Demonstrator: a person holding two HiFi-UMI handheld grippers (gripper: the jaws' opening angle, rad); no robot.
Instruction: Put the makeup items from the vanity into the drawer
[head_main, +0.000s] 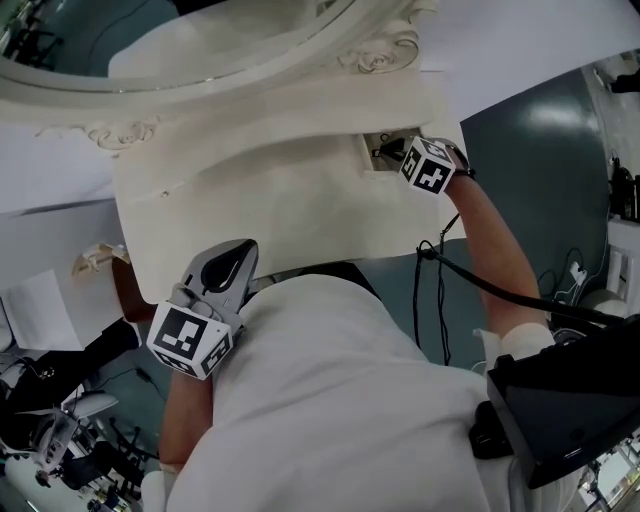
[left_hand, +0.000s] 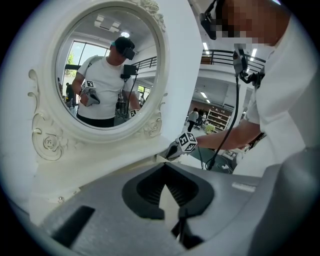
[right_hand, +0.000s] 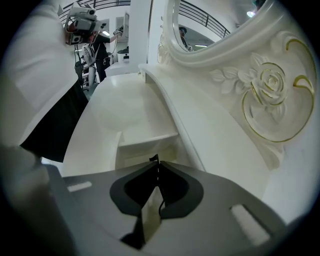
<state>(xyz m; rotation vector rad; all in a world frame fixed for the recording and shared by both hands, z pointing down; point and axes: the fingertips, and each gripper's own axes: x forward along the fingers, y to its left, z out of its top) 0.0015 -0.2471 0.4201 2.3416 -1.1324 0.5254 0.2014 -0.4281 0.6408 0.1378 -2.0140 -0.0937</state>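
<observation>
Presently: right gripper at the open drawer, both jaws closed

The white vanity (head_main: 300, 215) stands below its oval mirror (left_hand: 107, 70). A small drawer (right_hand: 146, 142) lies open at the right rear of the vanity's surface, under the mirror's carved frame. The right gripper (right_hand: 156, 164) is held just at that drawer, its jaws pressed together with nothing discernible between them. The left gripper (left_hand: 164, 169) hangs at the vanity's near edge, close to the person, well apart from the drawer. Its jaws meet at the tips and are empty
</observation>
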